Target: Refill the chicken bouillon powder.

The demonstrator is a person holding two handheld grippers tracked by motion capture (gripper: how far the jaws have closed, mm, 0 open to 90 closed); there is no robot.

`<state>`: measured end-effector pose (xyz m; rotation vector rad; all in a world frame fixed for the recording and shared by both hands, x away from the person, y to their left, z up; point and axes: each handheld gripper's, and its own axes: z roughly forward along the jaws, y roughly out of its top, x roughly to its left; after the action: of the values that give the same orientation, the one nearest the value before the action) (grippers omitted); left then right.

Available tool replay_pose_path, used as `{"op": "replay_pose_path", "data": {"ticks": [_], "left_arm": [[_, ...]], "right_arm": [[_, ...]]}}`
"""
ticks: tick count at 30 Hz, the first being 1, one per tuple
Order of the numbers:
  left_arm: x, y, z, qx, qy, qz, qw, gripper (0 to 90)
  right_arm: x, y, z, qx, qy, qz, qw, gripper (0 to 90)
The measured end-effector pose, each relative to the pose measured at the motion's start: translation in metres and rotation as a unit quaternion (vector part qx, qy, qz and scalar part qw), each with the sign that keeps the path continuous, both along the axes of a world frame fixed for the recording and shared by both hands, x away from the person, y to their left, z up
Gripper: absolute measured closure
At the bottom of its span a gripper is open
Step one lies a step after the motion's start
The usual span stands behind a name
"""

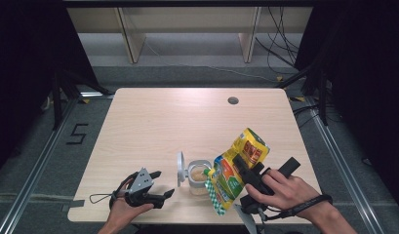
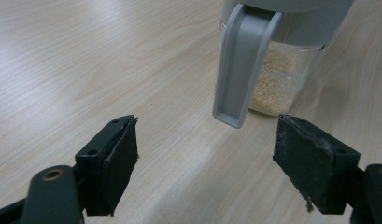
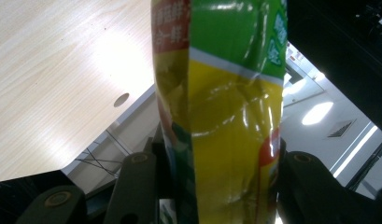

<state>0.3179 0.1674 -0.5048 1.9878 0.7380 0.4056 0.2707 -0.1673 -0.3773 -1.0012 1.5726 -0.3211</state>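
Observation:
A clear jar (image 1: 199,176) with pale granules stands near the table's front edge, its grey lid (image 1: 180,168) flipped open to the left. My right gripper (image 1: 242,168) is shut on a yellow and green pouch (image 1: 234,168), tilted so its lower end hangs over the jar's mouth. In the right gripper view the pouch (image 3: 226,107) is squeezed between the two black jaws. My left gripper (image 1: 162,184) rests open on the table left of the jar. In the left gripper view the jar (image 2: 284,70) and its hanging lid (image 2: 240,65) stand just beyond the spread jaws.
The light wooden table (image 1: 153,126) has a round cable hole (image 1: 232,101) at the back right. Dark curtains, shelf legs and cables lie beyond the far edge. A floor mark "5" (image 1: 77,133) sits left of the table.

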Motion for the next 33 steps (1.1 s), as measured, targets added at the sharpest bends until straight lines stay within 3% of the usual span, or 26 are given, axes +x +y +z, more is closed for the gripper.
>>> {"op": "replay_pose_path", "data": {"ticks": [3, 4, 6, 7, 8, 26, 33], "left_arm": [[0.0005, 0.0004, 0.0009, 0.004, -0.008, -0.007, 0.9999, 21.3], [-0.0011, -0.001, 0.0008, -0.01, 0.01, -0.005, 0.9999, 21.3], [-0.0008, -0.0001, 0.0019, 0.006, -0.004, -0.013, 0.9999, 21.2], [-0.0008, -0.0001, 0.0019, 0.006, -0.004, -0.013, 0.9999, 21.3], [-0.0028, -0.0018, 0.0015, -0.008, 0.001, -0.004, 1.0, 21.3], [-0.002, -0.0003, 0.0017, 0.0, -0.003, -0.006, 1.0, 21.3], [-0.0019, -0.0012, 0.0011, -0.002, -0.002, -0.007, 1.0, 21.4]], "right_arm": [[-0.0001, 0.0001, 0.0002, 0.001, -0.001, 0.001, 1.0, 62.4], [0.0, 0.0006, 0.0004, 0.001, -0.001, 0.001, 1.0, 62.4], [-0.0002, 0.0004, 0.0006, 0.001, -0.002, 0.002, 1.0, 62.5], [-0.0002, 0.0004, 0.0006, 0.001, -0.002, 0.002, 1.0, 62.5], [0.0001, 0.0017, 0.0016, -0.001, -0.002, 0.004, 1.0, 62.5], [-0.0012, 0.0054, 0.0011, -0.007, -0.001, 0.011, 0.9999, 62.5], [-0.0005, 0.0017, 0.0042, -0.003, -0.005, 0.0, 1.0, 63.1]]}}
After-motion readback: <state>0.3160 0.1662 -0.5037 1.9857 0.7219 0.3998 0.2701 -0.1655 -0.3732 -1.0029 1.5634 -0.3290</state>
